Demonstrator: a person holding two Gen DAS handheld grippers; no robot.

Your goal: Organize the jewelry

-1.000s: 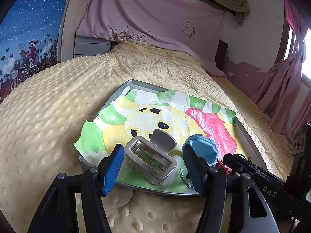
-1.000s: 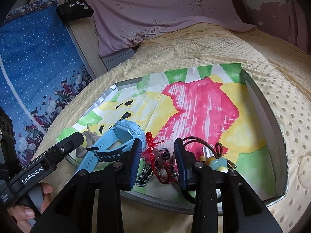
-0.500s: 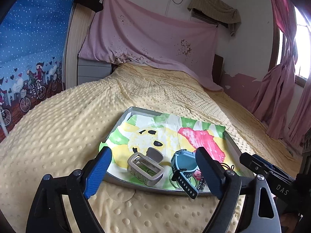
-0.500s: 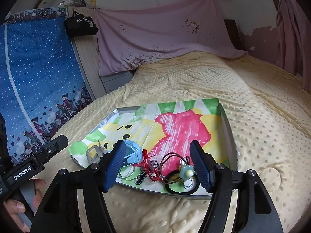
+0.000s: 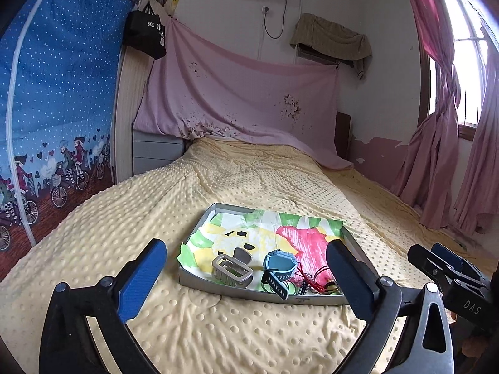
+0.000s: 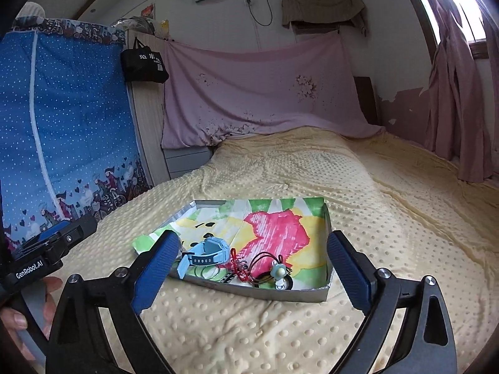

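Observation:
A shallow grey tray lined with a bright painted sheet lies on the yellow dotted bedspread. Along its near edge lie a grey claw hair clip, a blue watch, a red beaded cord, and dark hair ties with a pale blue charm. My left gripper is open and held back from the tray, holding nothing. My right gripper is open too, above the bedspread in front of the tray. Each gripper shows at the edge of the other's view.
The yellow bedspread spreads wide around the tray. A pink sheet hangs at the headboard, a blue patterned curtain is on the left, pink curtains on the right. A hand holds the left gripper's handle.
Both grippers have pulled back and up from the tray and opened wide. The right gripper's fingers were narrow around the red cord; that cord lies in the tray now.

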